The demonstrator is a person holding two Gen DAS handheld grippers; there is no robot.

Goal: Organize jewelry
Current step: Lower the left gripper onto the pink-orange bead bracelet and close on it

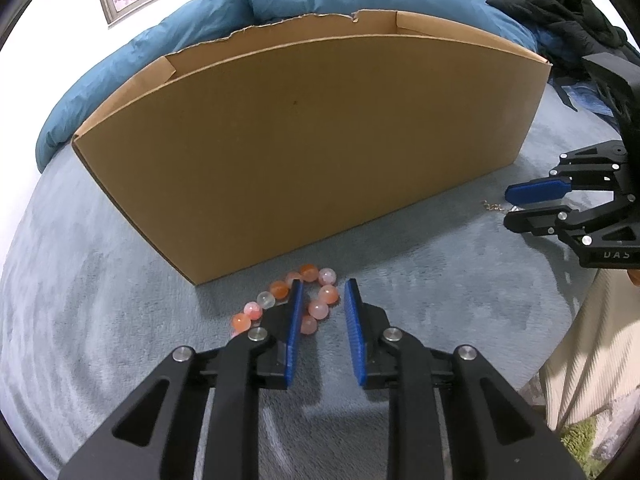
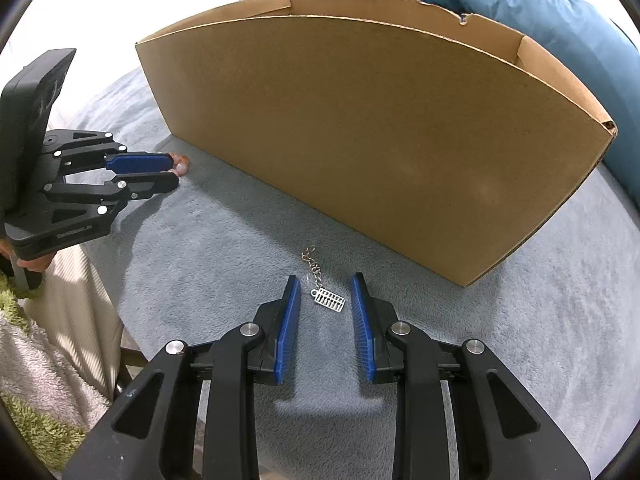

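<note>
box [image 1: 304, 152]: tall brown cardboard, top edge torn, standing on the bed just beyond both sets of fingers. Risk: its near wall is high, so anything carried low could catch on the rim and drop outside, I judge.
bed [image 1: 120, 320]: grey fleece cover under everything. Risk: the soft pile may let fingertips dig in and snag fabric along with the jewelry.
left gripper [image 1: 323, 292]: fingers a narrow way apart, straddling one side of the bracelet loop; no pad clearly presses a bead. Risk: round beads could roll or squirt out as the pads meet, or only one bead gets caught and the string swings.
right gripper [image 2: 322, 286]: fingers spread, pinching nothing, the charm lying between the tips. Risk: closing too high would miss so flat a piece; closing on the chain alone would leave the charm dangling.
bracelet [image 1: 316, 308]: loop of glossy round beads, orange, pink and clear, lying at the left fingertips, close before the box.
charm [image 2: 329, 300]: small silver abacus-like tag on a thin chain [image 2: 314, 268], chain trailing away beyond the fingertips toward the box.
</note>
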